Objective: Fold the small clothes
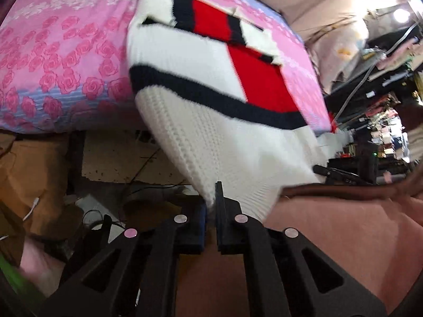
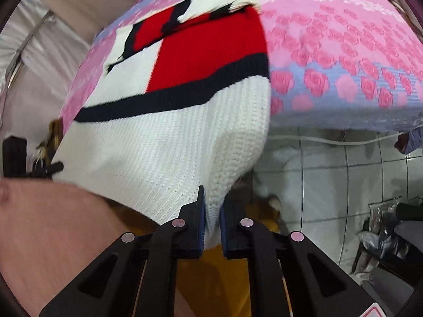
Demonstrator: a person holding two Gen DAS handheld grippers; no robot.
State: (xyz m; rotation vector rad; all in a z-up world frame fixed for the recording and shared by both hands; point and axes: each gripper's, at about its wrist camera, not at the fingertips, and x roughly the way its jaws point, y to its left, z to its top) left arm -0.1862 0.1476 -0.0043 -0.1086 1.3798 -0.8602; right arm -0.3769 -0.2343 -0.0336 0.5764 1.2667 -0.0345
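Observation:
A small white knit sweater (image 1: pixel 201 137) with navy stripes and red blocks lies partly on a pink rose-print bed (image 1: pixel 58 60) and hangs off its edge toward me. My left gripper (image 1: pixel 211 206) is shut on one bottom corner of the sweater. In the right wrist view the same sweater (image 2: pixel 164 142) stretches from the bed (image 2: pixel 343 60) to my right gripper (image 2: pixel 212 211), which is shut on the other bottom corner. The hem is pulled taut between the two grippers. The far sleeves are folded over near the top.
A pink-clothed forearm (image 1: pixel 330 227) crosses the lower right of the left view and also shows in the right wrist view (image 2: pixel 53 224). Cardboard and cables (image 1: pixel 34 179) lie on the floor under the bed. White floor tiles (image 2: pixel 330 179) and a cluttered shelf (image 1: pixel 383 121) lie to the sides.

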